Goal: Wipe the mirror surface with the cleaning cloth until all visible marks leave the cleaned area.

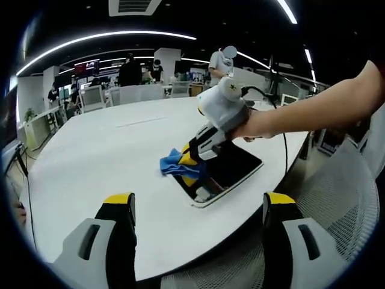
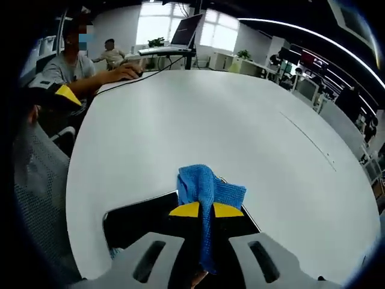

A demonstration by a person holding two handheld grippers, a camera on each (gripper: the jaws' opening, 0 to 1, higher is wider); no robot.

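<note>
A dark rectangular mirror [image 1: 236, 170] with a pale frame lies flat on the white table near its front edge. My right gripper [image 1: 191, 158] comes in from the right, held by a person's hand, and is shut on a blue cleaning cloth [image 1: 172, 162] pressed at the mirror's left end. In the right gripper view the cloth [image 2: 208, 190] hangs between my yellow-tipped jaws [image 2: 203, 210], spreading past them over the mirror [image 2: 133, 221]. My left gripper [image 1: 198, 205] hovers in front of the table edge, open, nothing between its jaws.
The big white oval table [image 1: 108, 156] stretches behind the mirror. A mesh office chair [image 1: 343, 198] stands at the right. A person sits at the table's far side [image 2: 72, 66] beside a laptop [image 2: 183, 33]. Other people and desks fill the background.
</note>
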